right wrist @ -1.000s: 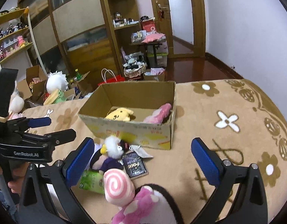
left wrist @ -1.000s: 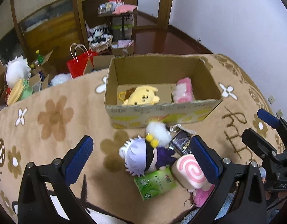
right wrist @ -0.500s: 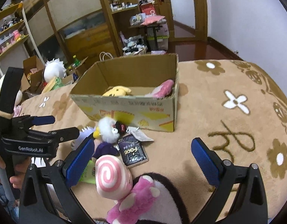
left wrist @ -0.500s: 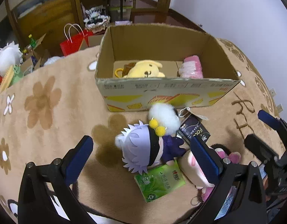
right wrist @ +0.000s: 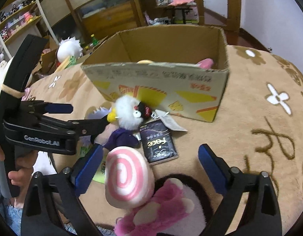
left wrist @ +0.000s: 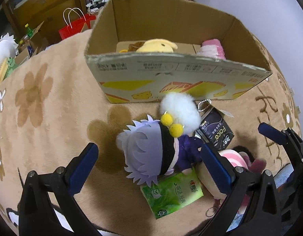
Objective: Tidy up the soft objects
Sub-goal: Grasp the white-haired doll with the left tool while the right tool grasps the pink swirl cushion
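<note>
An open cardboard box (left wrist: 171, 74) holds a yellow plush (left wrist: 155, 46) and a pink plush (left wrist: 212, 50). In front of it lie a lilac-haired doll (left wrist: 145, 149), a white fluffy plush (left wrist: 179, 110), a green packet (left wrist: 171, 194) and a black packet (left wrist: 216, 131). My left gripper (left wrist: 149, 167) is open and straddles the doll without pressing it. My right gripper (right wrist: 150, 169) hangs over a pink swirl plush (right wrist: 125, 177). Its jaws are closing, wide apart, with the swirl plush beside the left pad. A pink and white plush (right wrist: 167, 206) lies under it.
Everything sits on a tan flowered blanket (left wrist: 43, 102). Beyond its far edge are a red paper bag (left wrist: 74, 25), open boxes with a white-haired plush (right wrist: 69, 49) and wooden shelves. A hand (right wrist: 17, 175) holds the left gripper's handle.
Both grippers have sunk toward the toys and tipped further down, so the box and the doll loom larger. The right jaws have narrowed a little.
</note>
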A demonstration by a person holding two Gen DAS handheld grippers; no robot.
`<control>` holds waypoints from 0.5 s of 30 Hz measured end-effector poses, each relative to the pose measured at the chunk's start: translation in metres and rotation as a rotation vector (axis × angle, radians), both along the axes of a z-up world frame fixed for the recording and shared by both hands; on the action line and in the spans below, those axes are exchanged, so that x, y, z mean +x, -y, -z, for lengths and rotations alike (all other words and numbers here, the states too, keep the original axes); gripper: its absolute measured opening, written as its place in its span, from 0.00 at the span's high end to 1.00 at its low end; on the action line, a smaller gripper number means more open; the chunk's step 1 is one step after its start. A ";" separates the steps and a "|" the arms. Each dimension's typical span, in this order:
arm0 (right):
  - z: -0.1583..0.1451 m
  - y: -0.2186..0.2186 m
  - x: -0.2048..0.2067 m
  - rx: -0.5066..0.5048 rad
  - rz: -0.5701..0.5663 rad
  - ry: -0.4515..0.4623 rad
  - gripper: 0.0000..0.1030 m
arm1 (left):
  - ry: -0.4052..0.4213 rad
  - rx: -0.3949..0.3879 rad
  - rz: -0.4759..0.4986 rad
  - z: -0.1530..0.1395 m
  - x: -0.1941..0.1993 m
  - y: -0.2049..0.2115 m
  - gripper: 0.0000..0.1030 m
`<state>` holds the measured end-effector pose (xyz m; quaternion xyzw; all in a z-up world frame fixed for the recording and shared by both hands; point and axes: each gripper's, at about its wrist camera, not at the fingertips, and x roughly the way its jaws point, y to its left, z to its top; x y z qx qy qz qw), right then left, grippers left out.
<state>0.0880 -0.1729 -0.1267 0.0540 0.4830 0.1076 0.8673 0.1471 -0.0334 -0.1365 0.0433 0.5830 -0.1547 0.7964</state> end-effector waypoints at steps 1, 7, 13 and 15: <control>0.003 -0.002 0.001 -0.001 -0.009 -0.005 0.07 | -0.008 0.000 0.002 0.002 0.001 0.001 0.00; 0.016 -0.011 0.004 -0.023 -0.065 -0.058 0.41 | -0.044 0.014 -0.006 0.016 0.007 0.009 0.00; 0.027 -0.014 0.008 -0.020 -0.090 -0.091 0.72 | -0.074 0.031 0.022 0.030 0.008 0.022 0.01; 0.027 -0.014 0.007 -0.029 -0.092 -0.085 0.73 | -0.088 0.029 0.020 0.035 0.008 0.023 0.04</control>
